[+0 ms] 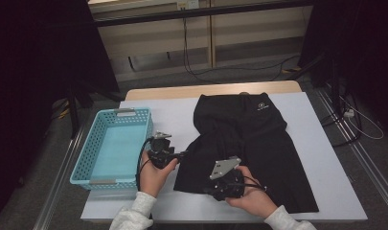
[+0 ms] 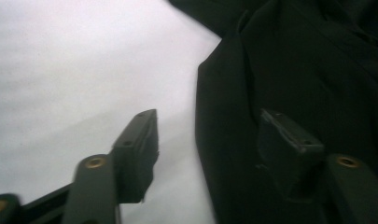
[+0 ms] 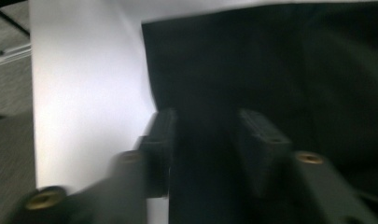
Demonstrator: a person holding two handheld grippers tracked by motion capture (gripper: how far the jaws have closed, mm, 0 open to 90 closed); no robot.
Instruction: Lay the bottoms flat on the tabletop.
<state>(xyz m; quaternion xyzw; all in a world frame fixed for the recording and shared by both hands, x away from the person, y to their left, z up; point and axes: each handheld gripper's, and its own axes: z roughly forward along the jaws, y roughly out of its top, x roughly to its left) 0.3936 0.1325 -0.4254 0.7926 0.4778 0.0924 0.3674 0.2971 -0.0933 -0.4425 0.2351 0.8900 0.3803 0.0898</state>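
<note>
The bench (image 1: 321, 158) carried a pale sheet, with dark floor and cables beyond it. A black garment (image 1: 249, 143) lay spread ahead of both my hands. My left hand-held gripper (image 2: 207, 140) stood open at the garment's left edge, one jaw over the bare sheet, the other over the cloth, neither pinching it. My right hand-held gripper (image 3: 207, 135) was open too, over the garment's near corner. A blue basket (image 1: 112, 179) sat just left of my left hand (image 1: 153, 175).
</note>
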